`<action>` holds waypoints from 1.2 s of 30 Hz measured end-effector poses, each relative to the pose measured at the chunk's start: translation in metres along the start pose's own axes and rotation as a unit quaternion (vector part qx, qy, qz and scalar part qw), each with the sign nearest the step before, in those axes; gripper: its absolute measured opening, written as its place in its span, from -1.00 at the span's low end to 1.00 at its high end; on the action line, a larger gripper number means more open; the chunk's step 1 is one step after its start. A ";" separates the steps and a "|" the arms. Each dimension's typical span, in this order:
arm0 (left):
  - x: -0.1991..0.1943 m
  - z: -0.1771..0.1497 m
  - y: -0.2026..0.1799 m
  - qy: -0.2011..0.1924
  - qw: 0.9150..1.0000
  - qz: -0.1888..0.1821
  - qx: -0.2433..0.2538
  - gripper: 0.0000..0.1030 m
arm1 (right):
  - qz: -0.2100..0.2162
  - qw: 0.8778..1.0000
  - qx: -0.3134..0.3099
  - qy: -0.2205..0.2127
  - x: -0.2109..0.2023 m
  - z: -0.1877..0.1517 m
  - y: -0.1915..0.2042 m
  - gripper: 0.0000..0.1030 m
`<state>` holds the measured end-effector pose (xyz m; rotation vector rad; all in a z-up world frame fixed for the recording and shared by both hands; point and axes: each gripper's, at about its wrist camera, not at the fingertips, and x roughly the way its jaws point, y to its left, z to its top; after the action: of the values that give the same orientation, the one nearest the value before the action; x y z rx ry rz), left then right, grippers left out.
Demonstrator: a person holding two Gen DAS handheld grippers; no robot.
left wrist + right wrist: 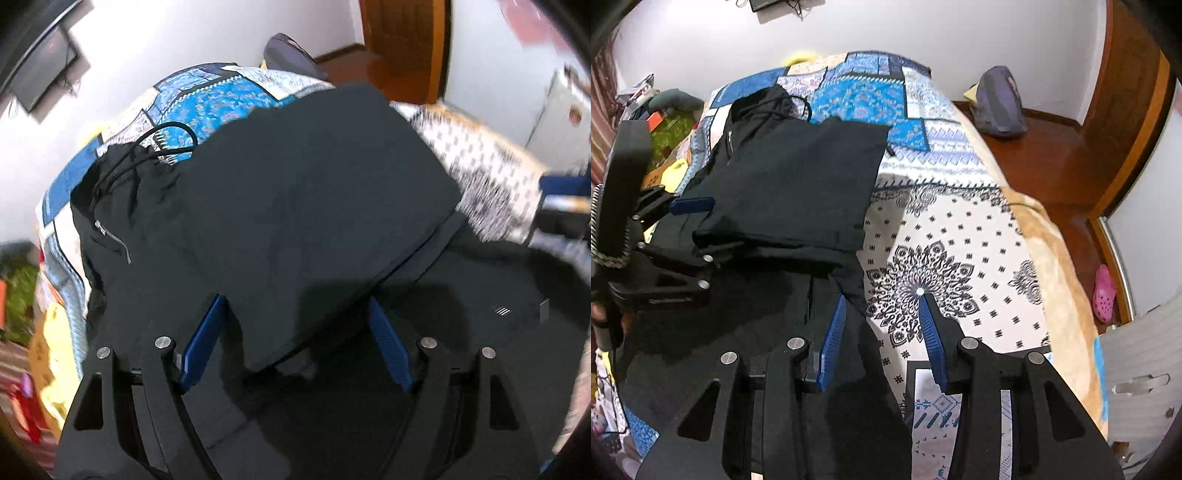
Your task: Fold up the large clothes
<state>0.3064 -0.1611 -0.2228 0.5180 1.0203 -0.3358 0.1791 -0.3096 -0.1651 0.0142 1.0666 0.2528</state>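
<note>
Left wrist view looks steeply down on a black garment (295, 192) spread over a patterned bedspread (229, 92); its drawstring waistband (122, 173) and a zip pocket (112, 236) suggest trousers, though the picture is blurred. The left gripper (295, 325) hangs directly above the near part of the cloth with its blue pads (205, 339) set wide, the folded-over edge of the top layer running between them but neither pad pressing on it. Nothing is held.

Moving rightward, the right wrist view shows the same garment lying on the left half of the bed, its long axis running from the waistband at the far end toward the camera, with one layer already doubled back over the middle. The right gripper (882, 325) sits at the garment's right-hand border: its left pad is over dark cloth, its right pad over bare bedspread, jaws partly apart and gripping nothing.

I judge that the next fold turns on the near end, which lies just below both grippers. The left one is nearer the cloth's middle, the right one nearer its outer edge.
</note>
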 end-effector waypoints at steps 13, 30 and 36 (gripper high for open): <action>0.019 0.035 -0.026 -0.031 0.998 0.021 0.041 0.59 | 0.029 0.999 0.016 0.035 0.028 0.000 -0.001 -0.27; -0.053 0.044 0.039 -0.136 0.985 0.007 -0.101 -0.73 | 0.012 1.000 0.023 0.008 0.000 0.009 -0.003 -0.27; -0.090 0.012 0.119 -0.157 0.964 0.018 -0.213 -0.78 | 0.012 1.000 0.000 -0.014 -0.009 0.029 0.014 -0.27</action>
<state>0.3305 -0.0664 -0.1090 0.0876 0.7428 -0.1505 0.1977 -0.2946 -0.1415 0.0310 1.0390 0.2740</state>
